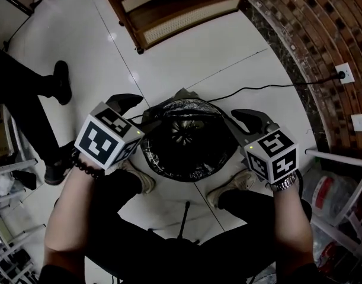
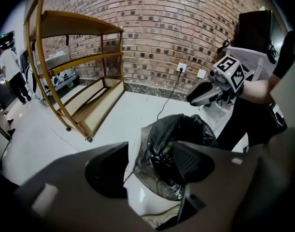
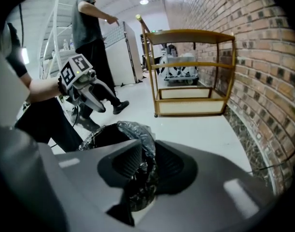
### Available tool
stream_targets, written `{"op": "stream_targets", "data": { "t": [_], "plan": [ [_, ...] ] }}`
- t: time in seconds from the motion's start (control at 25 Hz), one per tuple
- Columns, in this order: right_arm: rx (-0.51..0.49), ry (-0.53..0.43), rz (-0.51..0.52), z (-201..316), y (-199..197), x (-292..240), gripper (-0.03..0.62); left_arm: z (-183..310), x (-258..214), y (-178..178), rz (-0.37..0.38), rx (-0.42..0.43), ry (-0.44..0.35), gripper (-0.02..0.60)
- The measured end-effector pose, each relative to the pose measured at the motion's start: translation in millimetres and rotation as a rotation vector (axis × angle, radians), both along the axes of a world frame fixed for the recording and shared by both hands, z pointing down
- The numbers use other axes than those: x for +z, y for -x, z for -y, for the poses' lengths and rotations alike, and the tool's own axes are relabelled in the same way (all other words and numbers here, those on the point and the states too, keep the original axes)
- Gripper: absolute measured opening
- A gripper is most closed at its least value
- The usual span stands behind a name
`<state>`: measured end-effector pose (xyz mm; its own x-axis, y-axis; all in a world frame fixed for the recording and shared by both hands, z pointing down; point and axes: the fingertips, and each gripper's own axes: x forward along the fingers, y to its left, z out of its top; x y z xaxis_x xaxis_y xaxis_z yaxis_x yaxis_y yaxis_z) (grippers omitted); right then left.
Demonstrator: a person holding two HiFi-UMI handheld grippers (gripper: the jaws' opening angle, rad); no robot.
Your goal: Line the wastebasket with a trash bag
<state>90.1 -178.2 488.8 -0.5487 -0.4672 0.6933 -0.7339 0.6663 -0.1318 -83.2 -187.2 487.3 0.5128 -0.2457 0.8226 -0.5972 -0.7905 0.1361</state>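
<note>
The wastebasket stands on the white floor between my feet, lined with a black trash bag [image 1: 186, 139] whose edge is folded over the rim. My left gripper [image 1: 128, 106] hovers just left of the rim. In the left gripper view its jaws [image 2: 147, 166] stand wide open with nothing between the pads, and the bag [image 2: 178, 134] lies below them. My right gripper [image 1: 247, 117] hovers just right of the rim. Its jaws [image 3: 146, 163] stand a narrow gap apart, and the bag's crinkled edge [image 3: 133, 129] shows through it. I see no pad pressing on plastic.
A wooden shelf cart [image 1: 169, 10] stands beyond the basket, by the brick wall [image 1: 311, 28]. A black cable [image 1: 258, 89] runs to a wall socket [image 1: 343, 73]. A bystander's legs [image 1: 26, 99] are at the left, a white rack [image 1: 346, 182] at the right.
</note>
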Motion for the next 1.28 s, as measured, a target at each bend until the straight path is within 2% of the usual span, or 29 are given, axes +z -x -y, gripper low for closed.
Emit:
{"op": "stream_targets", "data": {
  "t": [0.2, 0.48, 0.64, 0.84, 1.08, 1.28],
  "plan": [
    [0.021, -0.022, -0.004, 5.2, -1.3, -3.1, 0.003, 3.3, -1.6, -3.1, -0.004, 0.003, -0.017, 0.274],
    [0.0, -0.032, 0.011, 8.2, 9.4, -5.6, 0.003, 1.3, 1.3, -14.6, -0.011, 0.055, -0.028, 0.224],
    [-0.04, -0.041, -0.003, 6.8, 19.6, -7.6, 0.003, -3.8, 1.9, -20.5, 0.003, 0.111, -0.033, 0.175],
    [-0.035, -0.037, -0.011, 6.7, 19.2, -6.4, 0.003, -6.0, 2.7, -21.0, 0.016, 0.14, -0.045, 0.106],
    [-0.038, -0.035, -0.011, 5.9, 20.8, -6.0, 0.003, -6.7, 1.3, -23.5, 0.017, 0.147, -0.053, 0.101],
    [-0.091, -0.013, -0.013, -4.7, 30.1, -1.6, 0.003, -19.2, 7.8, -30.3, 0.018, 0.193, -0.02, 0.094]
  ]
}}
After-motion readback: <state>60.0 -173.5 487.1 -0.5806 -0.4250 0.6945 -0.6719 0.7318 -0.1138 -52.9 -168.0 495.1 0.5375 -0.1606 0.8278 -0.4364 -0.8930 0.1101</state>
